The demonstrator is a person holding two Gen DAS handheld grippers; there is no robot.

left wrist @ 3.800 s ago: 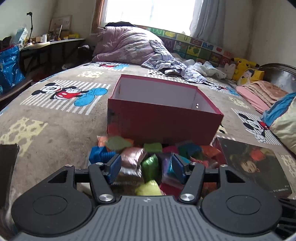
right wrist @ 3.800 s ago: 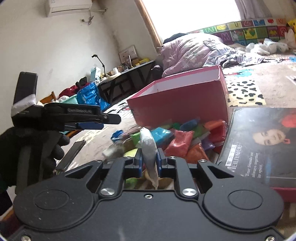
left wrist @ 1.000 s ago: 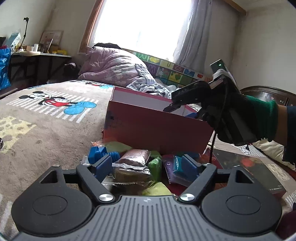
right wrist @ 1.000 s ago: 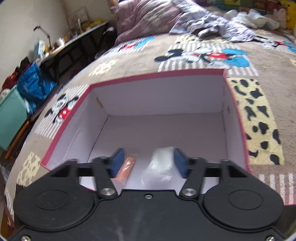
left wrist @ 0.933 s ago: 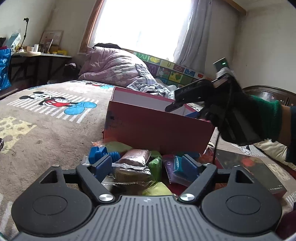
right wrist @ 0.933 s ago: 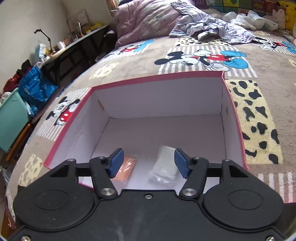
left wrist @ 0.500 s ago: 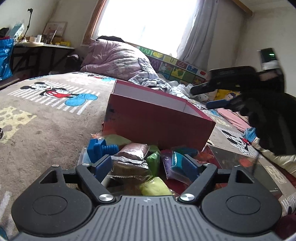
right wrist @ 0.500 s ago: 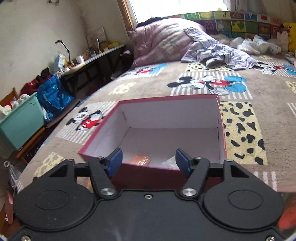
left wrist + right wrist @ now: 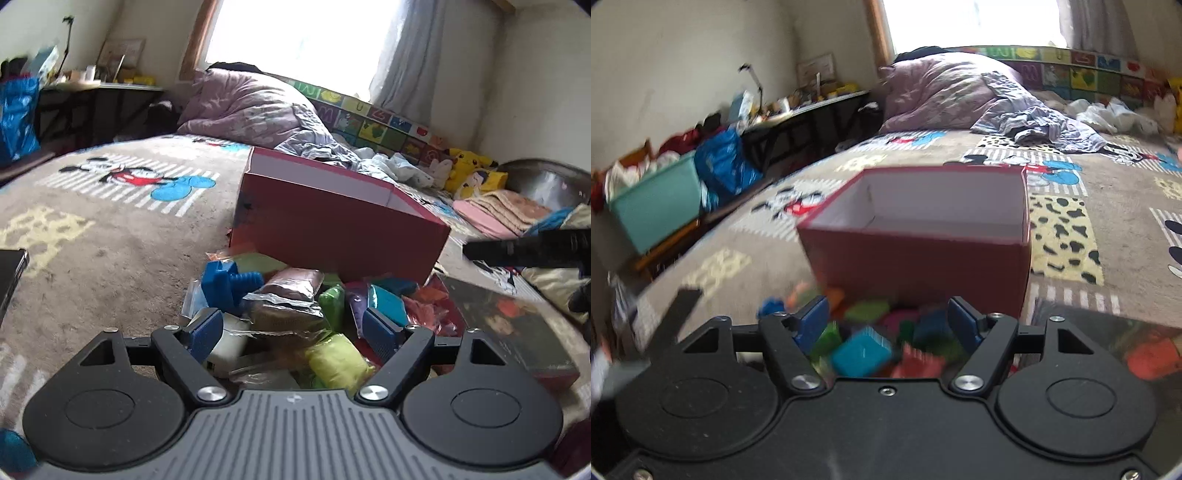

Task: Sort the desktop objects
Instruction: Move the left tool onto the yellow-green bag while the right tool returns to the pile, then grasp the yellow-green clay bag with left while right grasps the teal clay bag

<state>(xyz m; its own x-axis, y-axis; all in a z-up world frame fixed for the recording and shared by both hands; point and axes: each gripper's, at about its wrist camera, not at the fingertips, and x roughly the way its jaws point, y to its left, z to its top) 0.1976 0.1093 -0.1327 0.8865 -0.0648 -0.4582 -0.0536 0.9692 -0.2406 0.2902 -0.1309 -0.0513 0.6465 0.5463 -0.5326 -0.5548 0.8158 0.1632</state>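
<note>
Over the pile of coloured packets (image 9: 295, 317) beside the red box (image 9: 332, 229) on the bed: hovering left gripper (image 9: 293, 330), jaws wide, empty; right gripper (image 9: 888, 325) spreading its jaws, gripping nothing.

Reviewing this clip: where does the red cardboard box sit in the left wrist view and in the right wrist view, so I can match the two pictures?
Left wrist view: red box sits at centre, just beyond the heap of colourful packets.
Right wrist view: the same box sits at centre, open top showing its white inside, packets blurred in front.
Shared landmark: the purple quilt heaped beneath the window.
</note>
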